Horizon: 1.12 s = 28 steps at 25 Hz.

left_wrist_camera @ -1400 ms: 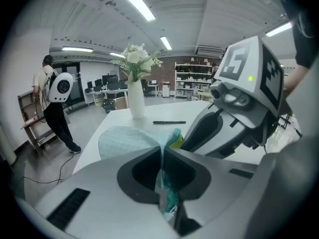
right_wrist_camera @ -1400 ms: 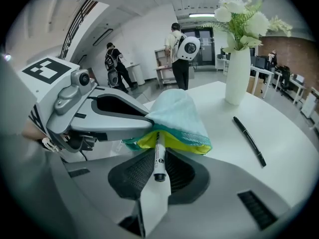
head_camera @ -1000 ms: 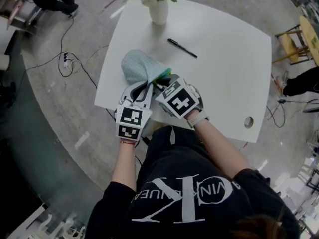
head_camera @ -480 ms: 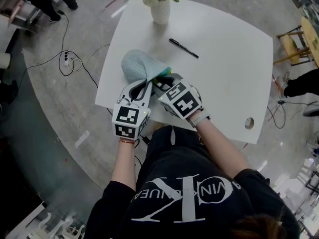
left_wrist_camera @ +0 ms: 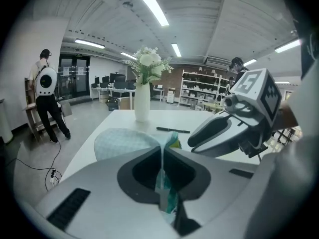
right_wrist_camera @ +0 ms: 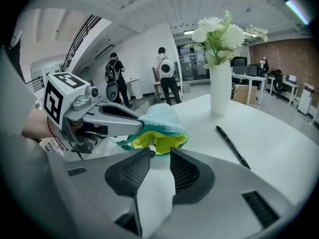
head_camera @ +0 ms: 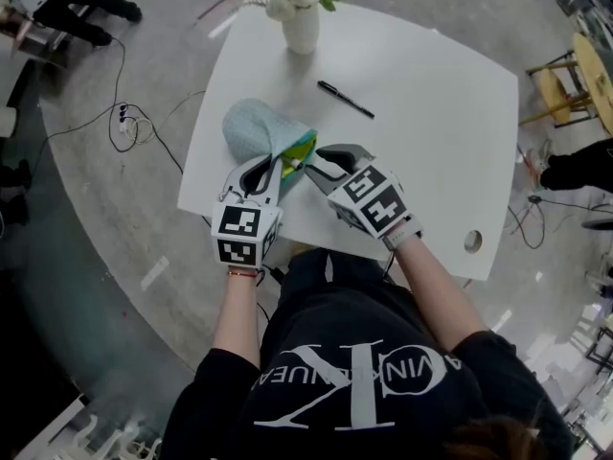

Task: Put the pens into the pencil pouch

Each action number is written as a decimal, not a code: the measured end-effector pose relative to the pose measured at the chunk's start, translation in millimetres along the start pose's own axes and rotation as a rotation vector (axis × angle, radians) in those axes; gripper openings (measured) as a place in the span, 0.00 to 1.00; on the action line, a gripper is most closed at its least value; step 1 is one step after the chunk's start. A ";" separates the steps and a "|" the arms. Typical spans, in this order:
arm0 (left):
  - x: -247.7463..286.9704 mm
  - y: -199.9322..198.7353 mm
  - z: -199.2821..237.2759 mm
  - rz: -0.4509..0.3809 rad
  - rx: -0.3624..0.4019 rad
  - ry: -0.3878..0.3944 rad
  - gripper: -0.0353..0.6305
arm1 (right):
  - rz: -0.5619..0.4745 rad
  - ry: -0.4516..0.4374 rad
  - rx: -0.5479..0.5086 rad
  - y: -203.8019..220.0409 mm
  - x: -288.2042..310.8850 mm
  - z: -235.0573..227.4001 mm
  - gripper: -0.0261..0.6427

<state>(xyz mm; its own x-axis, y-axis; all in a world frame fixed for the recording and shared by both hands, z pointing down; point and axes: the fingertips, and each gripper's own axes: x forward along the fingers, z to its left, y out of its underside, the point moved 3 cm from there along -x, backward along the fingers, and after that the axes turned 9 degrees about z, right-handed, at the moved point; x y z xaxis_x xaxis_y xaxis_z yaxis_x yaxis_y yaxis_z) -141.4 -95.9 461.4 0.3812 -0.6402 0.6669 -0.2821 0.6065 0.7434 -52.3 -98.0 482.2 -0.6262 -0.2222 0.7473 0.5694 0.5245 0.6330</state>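
A pale teal pencil pouch (head_camera: 259,130) lies on the white table (head_camera: 431,132), its yellow-lined mouth (right_wrist_camera: 159,137) facing my right gripper. The pale end of a pen (right_wrist_camera: 151,144) shows inside the mouth. My left gripper (head_camera: 276,166) is shut on the pouch's edge, and teal fabric (left_wrist_camera: 163,185) is pinched between its jaws (left_wrist_camera: 162,151). My right gripper (head_camera: 321,164) hovers just right of the mouth, and its jaws (right_wrist_camera: 159,156) have just been opening, with nothing between them. A black pen (head_camera: 345,99) lies loose farther back on the table (right_wrist_camera: 232,146).
A white vase of flowers (head_camera: 300,17) stands at the table's far edge. A round hole (head_camera: 472,241) sits near the front right corner. Cables (head_camera: 129,118) trail on the floor to the left. Chairs (head_camera: 565,84) stand at the right, and people (right_wrist_camera: 167,81) are in the background.
My right gripper has drawn back out of the pouch mouth toward the right, and its jaws stand wider. The left gripper keeps its hold on the pouch edge.
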 end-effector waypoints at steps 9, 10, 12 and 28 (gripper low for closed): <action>5.1 -1.5 2.3 0.011 -0.019 -0.027 0.08 | 0.018 0.103 0.072 11.9 -18.0 -60.7 0.24; 5.8 -2.0 2.4 0.011 -0.021 -0.028 0.08 | 0.023 0.116 0.073 12.2 -18.5 -67.9 0.24; 7.4 -3.0 2.1 0.008 -0.024 -0.030 0.08 | 0.034 0.145 0.069 12.8 -19.4 -82.3 0.25; 6.1 -3.5 8.5 0.008 -0.056 -0.074 0.08 | 0.187 0.250 0.085 25.2 2.5 -156.7 0.23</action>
<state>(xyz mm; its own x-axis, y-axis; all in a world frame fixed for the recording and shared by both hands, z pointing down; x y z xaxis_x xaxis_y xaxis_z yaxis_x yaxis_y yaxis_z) -145.6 -105.9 463.2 0.3120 -0.6671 0.6765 -0.2343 0.6361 0.7352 44.0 -214.1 531.7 -0.3589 -0.3046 0.8823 0.6092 0.6397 0.4686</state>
